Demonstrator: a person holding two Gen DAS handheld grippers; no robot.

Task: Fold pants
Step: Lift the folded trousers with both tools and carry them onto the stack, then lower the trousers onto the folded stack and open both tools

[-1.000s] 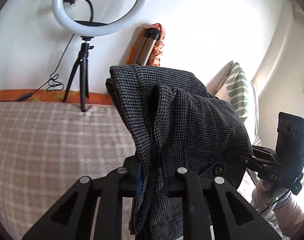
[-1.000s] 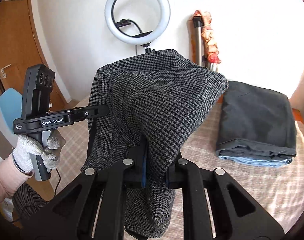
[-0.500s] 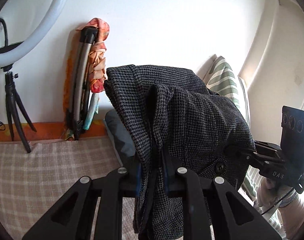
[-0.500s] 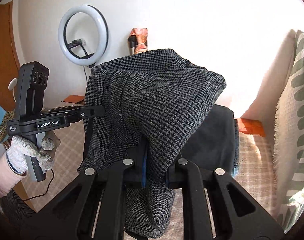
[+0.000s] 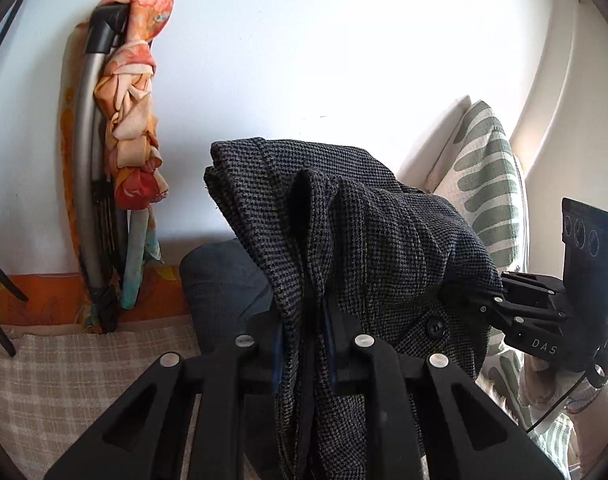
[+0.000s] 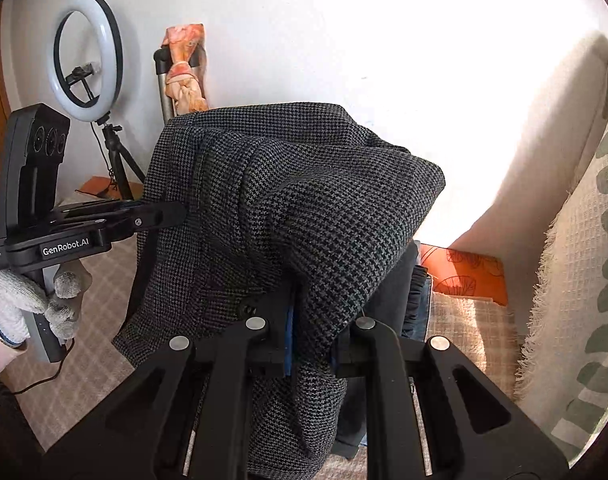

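Observation:
The folded grey houndstooth pants (image 5: 367, 248) hang in the air, held between both grippers. My left gripper (image 5: 304, 344) is shut on one edge of the fabric, which drapes over its fingers. My right gripper (image 6: 311, 340) is shut on the other edge of the pants (image 6: 288, 208). Each gripper shows in the other's view: the right one (image 5: 475, 300) at the pants' right side, the left one (image 6: 164, 216) at their left side. A stack of dark folded clothes (image 5: 224, 280) lies on the bed right behind the pants, mostly hidden.
A checked beige bedcover (image 5: 64, 376) lies below. A folded frame with orange cloth (image 5: 120, 152) leans on the white wall. A ring light on a tripod (image 6: 88, 56) stands at the left. A green-striped pillow (image 6: 583, 280) stands at the right.
Both grippers have swung to the right with the pants held between them. The ring light has slid out of the left view and the pillow has come closer. The grip is unchanged.

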